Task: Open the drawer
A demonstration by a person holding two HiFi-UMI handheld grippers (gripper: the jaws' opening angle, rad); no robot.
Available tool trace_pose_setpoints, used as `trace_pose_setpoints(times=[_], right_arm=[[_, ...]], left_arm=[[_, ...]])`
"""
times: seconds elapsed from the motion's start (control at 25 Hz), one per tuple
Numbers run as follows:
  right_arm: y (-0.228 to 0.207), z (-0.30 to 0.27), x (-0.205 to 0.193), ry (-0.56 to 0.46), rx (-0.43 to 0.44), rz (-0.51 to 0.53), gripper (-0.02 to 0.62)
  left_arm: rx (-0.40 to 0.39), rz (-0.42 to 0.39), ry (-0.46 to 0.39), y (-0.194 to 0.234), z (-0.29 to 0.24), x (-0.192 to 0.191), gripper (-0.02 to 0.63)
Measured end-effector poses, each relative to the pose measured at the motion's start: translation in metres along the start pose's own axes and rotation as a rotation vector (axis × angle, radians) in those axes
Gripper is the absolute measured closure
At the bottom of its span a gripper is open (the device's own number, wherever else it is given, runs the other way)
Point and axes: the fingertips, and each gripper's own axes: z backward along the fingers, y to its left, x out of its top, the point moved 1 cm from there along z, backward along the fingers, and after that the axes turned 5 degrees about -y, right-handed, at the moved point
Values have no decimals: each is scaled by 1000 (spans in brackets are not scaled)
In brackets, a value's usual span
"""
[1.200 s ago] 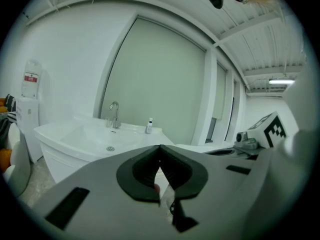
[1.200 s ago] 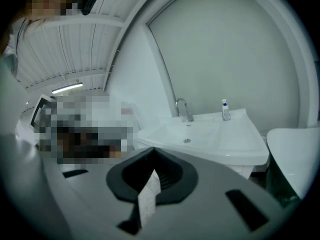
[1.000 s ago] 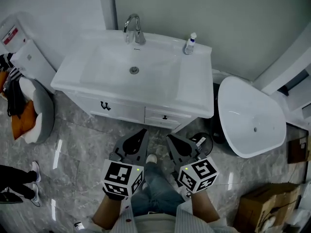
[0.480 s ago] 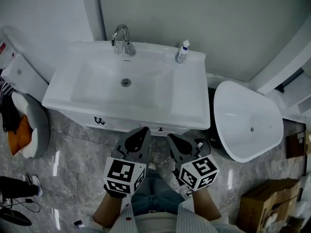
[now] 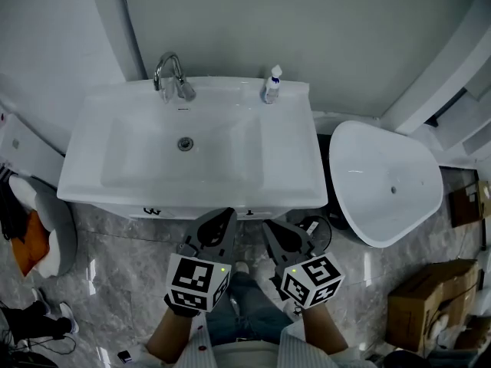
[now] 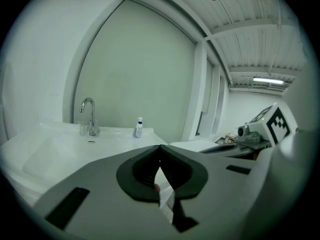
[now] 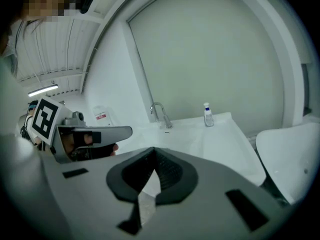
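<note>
Head view: the left gripper (image 5: 223, 218) and right gripper (image 5: 271, 230) hover side by side, both jaws pressed together on nothing, tips just short of the cabinet. Only this view shows the drawer (image 5: 261, 212), a thin strip under the sink's (image 5: 305, 167) front edge. Both gripper views look over the sink top to the tap (image 6: 87, 115) and bottle (image 6: 138, 127).

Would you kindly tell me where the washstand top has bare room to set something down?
The wide flat strip right of the basin, in front of the small bottle, is bare. The left rim is narrower. The back ledge is crowded by the faucet and bottle.
</note>
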Motion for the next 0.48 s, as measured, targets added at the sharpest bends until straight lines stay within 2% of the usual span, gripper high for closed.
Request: trace_pose_setpoints(times=[0.28, 0.48], right_arm=[[-15, -7, -15, 5, -54, -34, 586], [-26, -15, -46, 53, -66, -53, 586]], left_arm=[[-42, 1, 47, 1, -15, -23, 591], [-66, 14, 95, 0, -22, -58, 590]])
